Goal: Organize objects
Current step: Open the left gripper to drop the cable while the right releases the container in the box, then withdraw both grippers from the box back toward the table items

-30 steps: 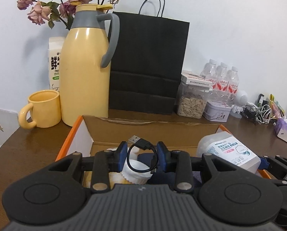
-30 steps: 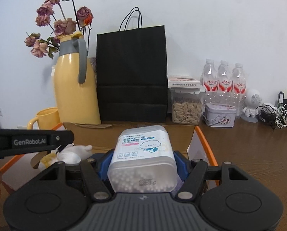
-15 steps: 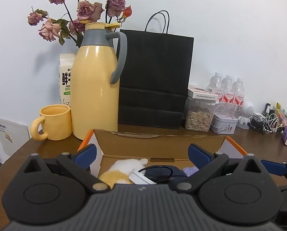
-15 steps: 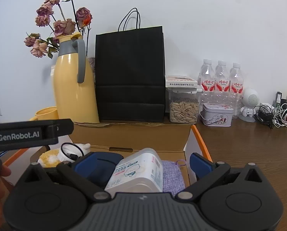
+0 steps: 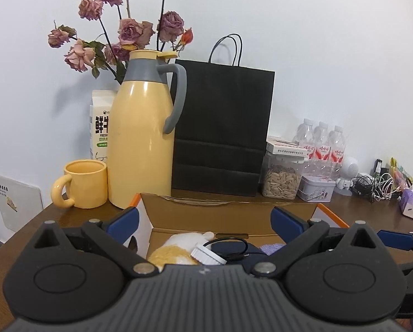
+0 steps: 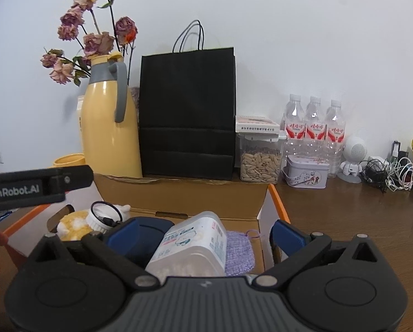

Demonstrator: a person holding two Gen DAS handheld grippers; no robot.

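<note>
Both hand-held grippers gape empty above the cardboard box [image 6: 178, 193]: left hand-held gripper [image 5: 203, 221] over the cable [image 5: 234, 246], right hand-held gripper [image 6: 203, 232] over the swab tub [image 6: 192, 243], everything corralled inside for tidiness.

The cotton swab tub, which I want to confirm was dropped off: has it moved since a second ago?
Yes. The cotton swab tub has dropped from between the right gripper fingers into the cardboard box, tipped over against the purple cloth.

In the cardboard box [image 6: 178, 193] a cotton-swab container [image 6: 195, 243] lay right of a plush toy [image 6: 73, 221], while behind the box a thermos [image 5: 140, 138] stood left of a paper bag [image 5: 223, 127], a mug [image 5: 84, 184] beside it.
</note>
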